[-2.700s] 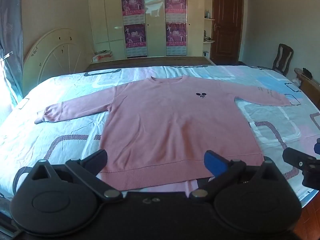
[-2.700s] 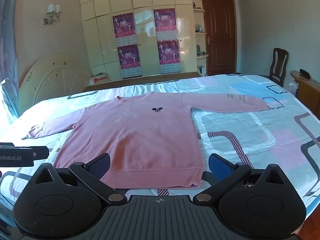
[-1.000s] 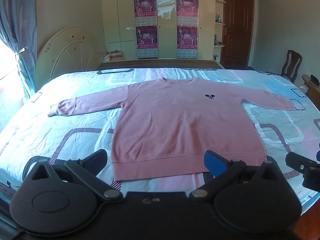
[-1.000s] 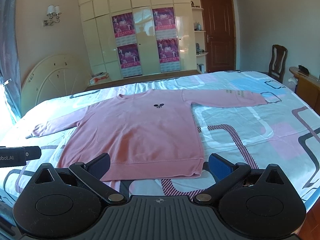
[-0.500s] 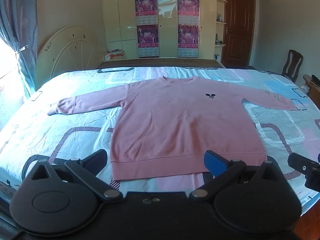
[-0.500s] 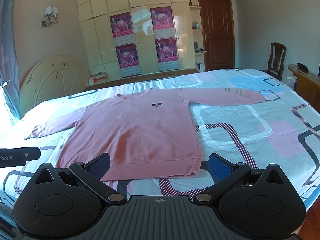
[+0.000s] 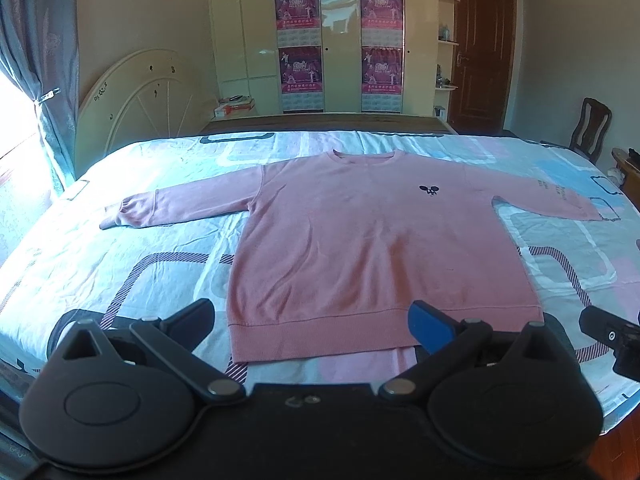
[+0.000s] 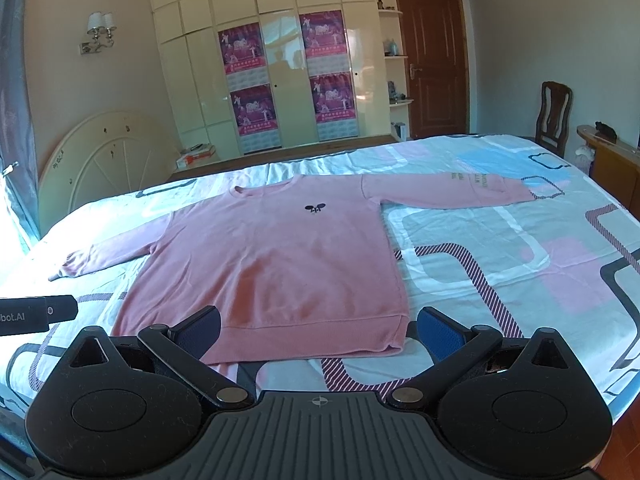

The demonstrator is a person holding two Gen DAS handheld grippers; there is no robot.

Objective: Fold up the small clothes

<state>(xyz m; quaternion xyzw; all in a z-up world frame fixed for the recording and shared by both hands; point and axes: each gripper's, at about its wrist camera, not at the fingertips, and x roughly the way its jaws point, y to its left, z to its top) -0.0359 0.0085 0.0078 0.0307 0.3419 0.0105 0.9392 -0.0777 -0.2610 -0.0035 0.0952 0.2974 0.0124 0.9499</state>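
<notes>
A pink long-sleeved sweatshirt [image 7: 372, 240] [image 8: 280, 264] lies flat and face up on the bed, both sleeves spread out sideways, a small dark logo on its chest. Its hem is nearest to me. My left gripper [image 7: 312, 322] hovers open just short of the hem, its fingers wide apart and empty. My right gripper [image 8: 320, 330] is open too, near the hem's right corner, holding nothing. The right gripper's edge [image 7: 612, 334] shows at the far right of the left wrist view.
The bed sheet [image 8: 500, 248] has pink, blue and striped patterns. A white headboard [image 7: 140, 100] stands at the left, wardrobes with posters [image 7: 340, 48] behind. A wooden chair [image 8: 554, 116] and a brown door [image 8: 434, 64] are on the right.
Both grippers have drawn back and risen a little, so more of the hem and the bed in front of it shows. The sweatshirt has not moved.
</notes>
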